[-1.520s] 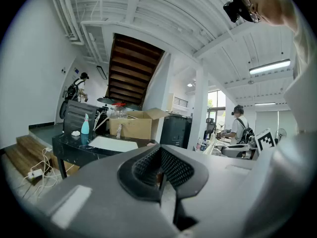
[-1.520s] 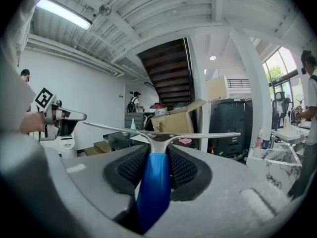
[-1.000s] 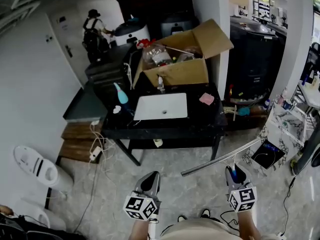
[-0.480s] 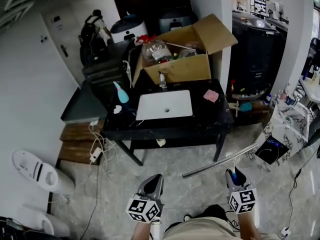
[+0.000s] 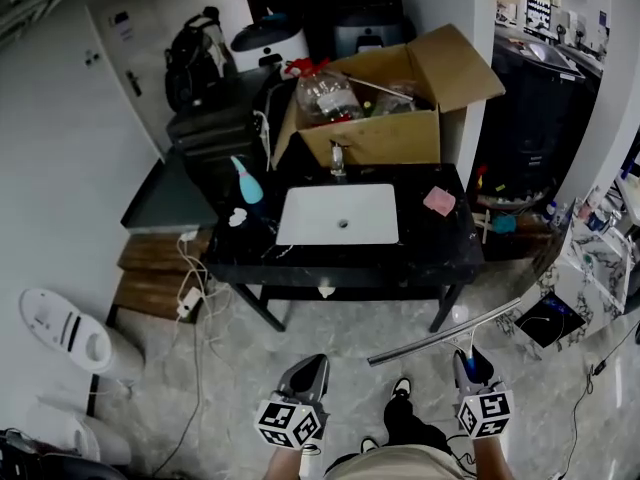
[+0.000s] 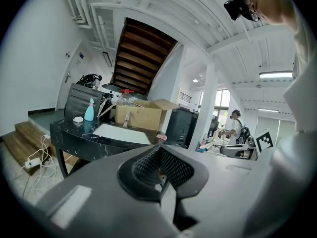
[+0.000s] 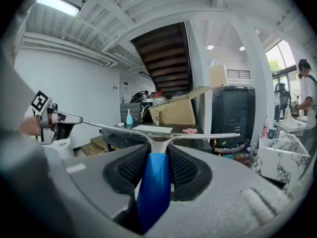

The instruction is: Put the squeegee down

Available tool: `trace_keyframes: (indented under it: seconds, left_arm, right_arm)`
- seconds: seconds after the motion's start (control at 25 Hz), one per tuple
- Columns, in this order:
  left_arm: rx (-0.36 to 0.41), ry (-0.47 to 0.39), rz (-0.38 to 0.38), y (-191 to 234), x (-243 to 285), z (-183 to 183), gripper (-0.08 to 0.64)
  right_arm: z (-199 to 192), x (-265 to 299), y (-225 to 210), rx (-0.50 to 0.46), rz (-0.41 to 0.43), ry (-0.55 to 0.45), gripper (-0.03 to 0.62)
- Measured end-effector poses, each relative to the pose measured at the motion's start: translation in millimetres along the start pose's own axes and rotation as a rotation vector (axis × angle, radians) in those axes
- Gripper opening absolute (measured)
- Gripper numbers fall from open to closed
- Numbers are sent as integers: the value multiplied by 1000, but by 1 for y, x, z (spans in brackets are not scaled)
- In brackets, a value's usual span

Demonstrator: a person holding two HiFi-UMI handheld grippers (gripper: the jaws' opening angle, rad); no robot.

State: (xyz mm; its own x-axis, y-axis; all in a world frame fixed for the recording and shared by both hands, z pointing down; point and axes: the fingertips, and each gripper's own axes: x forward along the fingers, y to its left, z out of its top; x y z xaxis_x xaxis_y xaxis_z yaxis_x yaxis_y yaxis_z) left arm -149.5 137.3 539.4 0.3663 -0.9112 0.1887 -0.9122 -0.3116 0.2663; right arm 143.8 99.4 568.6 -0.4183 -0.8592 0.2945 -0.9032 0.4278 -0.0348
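Two grippers sit low in the head view. The left gripper (image 5: 305,373) has its jaws closed together, nothing in them. The right gripper (image 5: 472,364) is clamped on the blue handle of the squeegee (image 5: 445,334). That handle runs forward to a silver neck. The long, thin metal blade lies crosswise, slanting up to the right, over the floor, short of the black table (image 5: 445,253) and its white sink (image 5: 340,214).

My right gripper (image 5: 472,362) hides most of the handle of the squeegee (image 5: 445,333). At the back of the black table (image 5: 440,250), the cardboard box (image 5: 385,140) holds a jumble I cannot sort out. The pink thing (image 5: 439,201) on the table's right end is too small to name.
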Motion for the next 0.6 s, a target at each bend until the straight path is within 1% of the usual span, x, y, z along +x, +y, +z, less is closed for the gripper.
trace_keyframes:
  seconds: [0.16,0.32,0.44,0.6]
  left_arm:
    - [28,12,28,14,37,18,15]
    - [79,5,41,22,83,52,15]
    - [99,-16,34,18,119,74,15]
    - [109,-36,15,9,161,92,15]
  right_arm:
    - [0,50,-28,34,-8,11,127]
    - [28,105,-54,54,4,-36,127]
    - [46,140,-74,46,22,-58,127]
    - [60,177,-103,34,27,-69,127]
